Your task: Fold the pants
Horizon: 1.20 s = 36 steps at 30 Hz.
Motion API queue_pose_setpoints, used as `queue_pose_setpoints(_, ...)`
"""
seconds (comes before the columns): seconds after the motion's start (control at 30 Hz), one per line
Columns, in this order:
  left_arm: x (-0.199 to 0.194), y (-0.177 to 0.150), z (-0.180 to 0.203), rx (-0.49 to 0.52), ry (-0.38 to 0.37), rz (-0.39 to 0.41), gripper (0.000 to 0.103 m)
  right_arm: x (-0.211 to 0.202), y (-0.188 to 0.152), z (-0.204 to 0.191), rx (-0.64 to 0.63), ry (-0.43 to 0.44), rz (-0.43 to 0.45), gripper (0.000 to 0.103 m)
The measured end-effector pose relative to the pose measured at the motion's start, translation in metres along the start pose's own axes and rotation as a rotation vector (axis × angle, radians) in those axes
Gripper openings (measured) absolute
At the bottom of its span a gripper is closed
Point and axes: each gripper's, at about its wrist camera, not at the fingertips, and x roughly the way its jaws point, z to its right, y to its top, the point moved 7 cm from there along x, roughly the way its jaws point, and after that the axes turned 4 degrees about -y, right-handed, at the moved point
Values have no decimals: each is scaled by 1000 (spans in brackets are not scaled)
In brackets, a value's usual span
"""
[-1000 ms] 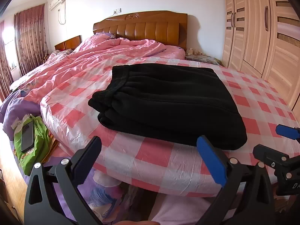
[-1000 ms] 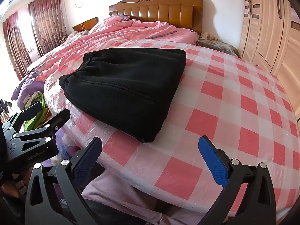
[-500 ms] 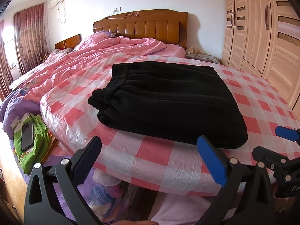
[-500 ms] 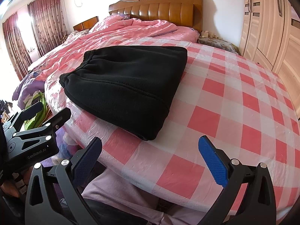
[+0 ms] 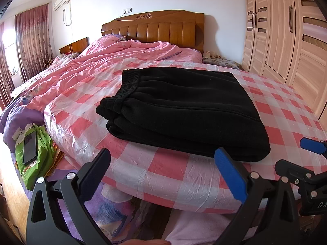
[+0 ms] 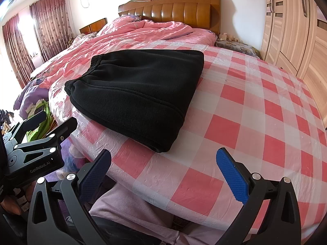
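Observation:
The black pants (image 5: 184,110) lie folded into a thick rectangle on the pink checked plastic sheet (image 5: 159,169) covering the bed, waistband toward the left. They also show in the right wrist view (image 6: 139,89). My left gripper (image 5: 163,169) is open and empty, held off the bed's near edge just in front of the pants. My right gripper (image 6: 163,171) is open and empty, also off the near edge, to the right of the pants' near corner. The right gripper shows at the right edge of the left wrist view (image 5: 302,169); the left gripper shows at the left edge of the right wrist view (image 6: 32,140).
A rumpled pink quilt (image 5: 114,61) fills the far left of the bed below a wooden headboard (image 5: 155,28). A wardrobe (image 5: 290,36) stands on the right. A green bag with a phone (image 5: 30,149) lies at the lower left beside the bed.
Both grippers have drifted slightly, so the pants sit a little lower and nearer in view. The pants have not moved and both grippers stay open.

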Motion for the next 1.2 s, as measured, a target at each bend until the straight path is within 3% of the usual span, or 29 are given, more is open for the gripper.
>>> queue_pose_setpoints(0.63, 2, -3, -2, -8, 7, -16, 102, 4, -6, -3, 6, -9, -20, 99)
queue_pose_setpoints(1.2, -1, -1, -1, -12, 20, -3, 102, 4, -5, -3, -32, -70, -15, 99)
